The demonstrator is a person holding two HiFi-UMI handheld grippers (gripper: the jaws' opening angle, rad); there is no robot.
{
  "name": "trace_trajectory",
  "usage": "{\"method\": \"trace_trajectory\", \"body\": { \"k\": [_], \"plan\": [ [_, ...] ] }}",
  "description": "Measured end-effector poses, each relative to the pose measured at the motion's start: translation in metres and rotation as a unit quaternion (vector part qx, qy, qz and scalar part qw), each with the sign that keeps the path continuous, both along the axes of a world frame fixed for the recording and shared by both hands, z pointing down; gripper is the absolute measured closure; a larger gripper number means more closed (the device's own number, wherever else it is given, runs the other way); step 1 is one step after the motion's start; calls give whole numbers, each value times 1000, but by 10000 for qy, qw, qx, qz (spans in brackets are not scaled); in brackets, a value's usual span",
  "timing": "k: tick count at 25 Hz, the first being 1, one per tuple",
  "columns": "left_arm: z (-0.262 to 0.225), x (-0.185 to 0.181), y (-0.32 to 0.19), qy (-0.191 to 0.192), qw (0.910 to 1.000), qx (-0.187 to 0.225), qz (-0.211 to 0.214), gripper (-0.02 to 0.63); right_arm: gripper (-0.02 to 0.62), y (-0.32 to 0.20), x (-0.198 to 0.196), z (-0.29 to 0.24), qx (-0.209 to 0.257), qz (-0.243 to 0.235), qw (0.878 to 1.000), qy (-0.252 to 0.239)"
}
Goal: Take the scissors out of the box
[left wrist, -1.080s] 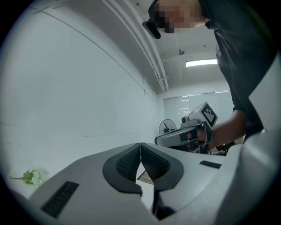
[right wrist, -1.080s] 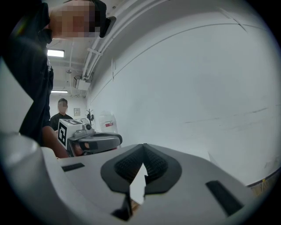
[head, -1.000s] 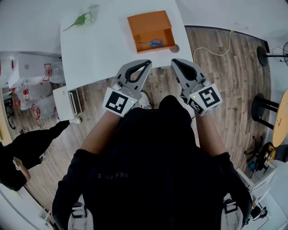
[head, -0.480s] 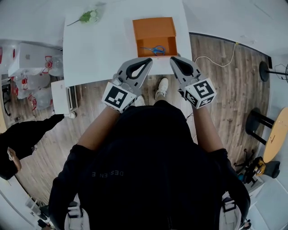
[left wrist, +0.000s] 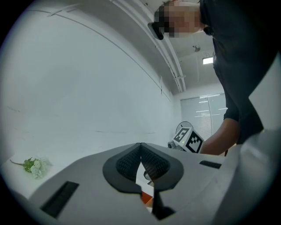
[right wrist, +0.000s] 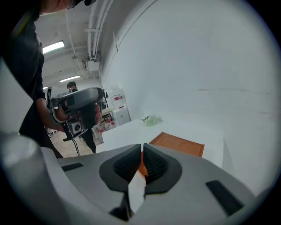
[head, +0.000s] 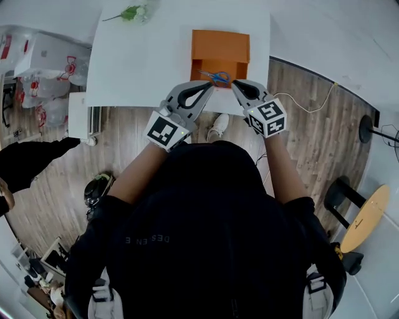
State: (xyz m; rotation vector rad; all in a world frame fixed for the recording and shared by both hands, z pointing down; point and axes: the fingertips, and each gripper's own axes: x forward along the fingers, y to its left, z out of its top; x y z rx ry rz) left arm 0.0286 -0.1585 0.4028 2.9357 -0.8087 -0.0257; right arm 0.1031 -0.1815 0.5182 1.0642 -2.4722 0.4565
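White bench (head: 137,68) lies ahead of the right tool (head: 235,85); wooden floor (head: 312,137) and dark stool (head: 340,193) to its right.

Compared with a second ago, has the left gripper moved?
Yes. The left gripper has come forward toward the orange box; its tips now reach the box's near edge.

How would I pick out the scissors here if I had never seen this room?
Find the white table, then the open orange box at its near edge. The scissors lie inside it, the only thing there, and their bright blue handles stand out against the orange, unlike the green flower sprig at the far corner.
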Motion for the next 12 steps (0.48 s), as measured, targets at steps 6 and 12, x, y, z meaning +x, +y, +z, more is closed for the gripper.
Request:
{"method": "trace_trajectory", "body": {
  "k": [6, 12],
  "plan": [
    [17, 4, -20, -19, 9993, -84, -369, 586, 557, -19, -3, 59, -584, -774, 9933, 626],
    [34, 5, -36, -60, 9977, -199, -643, 586, 531, -32, -9, 110, -906, -1380, 9768, 1362]
  ]
}}
